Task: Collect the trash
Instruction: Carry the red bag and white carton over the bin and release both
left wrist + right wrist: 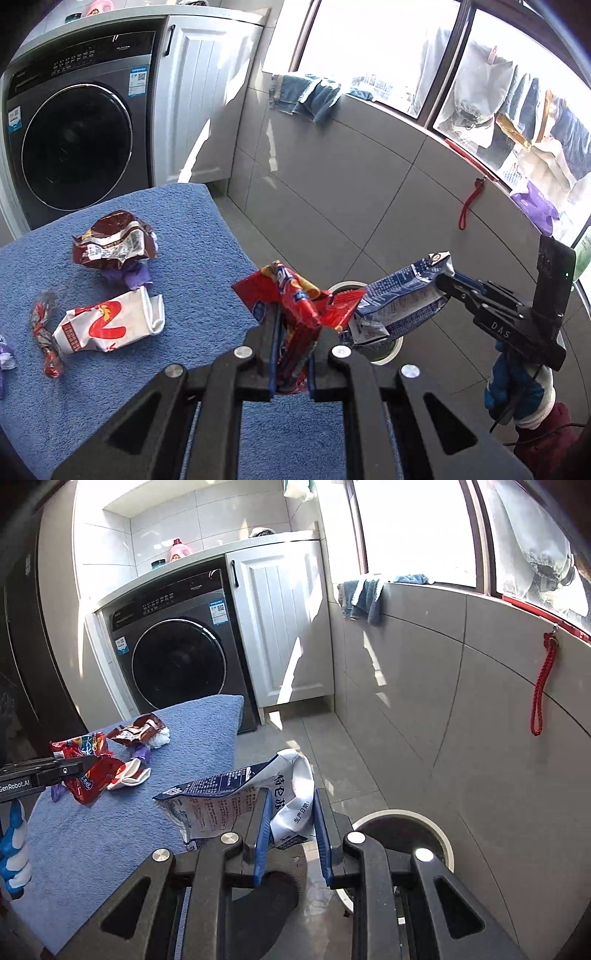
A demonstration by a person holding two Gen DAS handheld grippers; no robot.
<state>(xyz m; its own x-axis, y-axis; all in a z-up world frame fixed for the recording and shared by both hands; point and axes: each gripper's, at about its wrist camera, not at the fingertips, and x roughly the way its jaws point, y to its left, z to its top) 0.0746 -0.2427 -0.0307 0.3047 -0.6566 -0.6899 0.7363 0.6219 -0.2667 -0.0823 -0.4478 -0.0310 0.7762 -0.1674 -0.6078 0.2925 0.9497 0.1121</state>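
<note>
Being clamped by the left gripper (293, 332): a red wrapper (295, 299); by the right gripper (290, 827), a blue-white carton (236, 797).

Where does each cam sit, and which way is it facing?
Left wrist: on the left gripper, facing the washing machine; clamps a red snack bag; right gripper in view.
Right wrist: on the right gripper, holding a blue-white milk carton beside the bin.
Shared: washing machine, blue towel, both items.

Both grippers are black with blue finger pads (263, 823) and silver round screws (242, 352). The right gripper (441, 286) carries white letters "DAS". The hand (517, 387) wears a blue and white glove above a dark red sleeve (550, 439).
</note>
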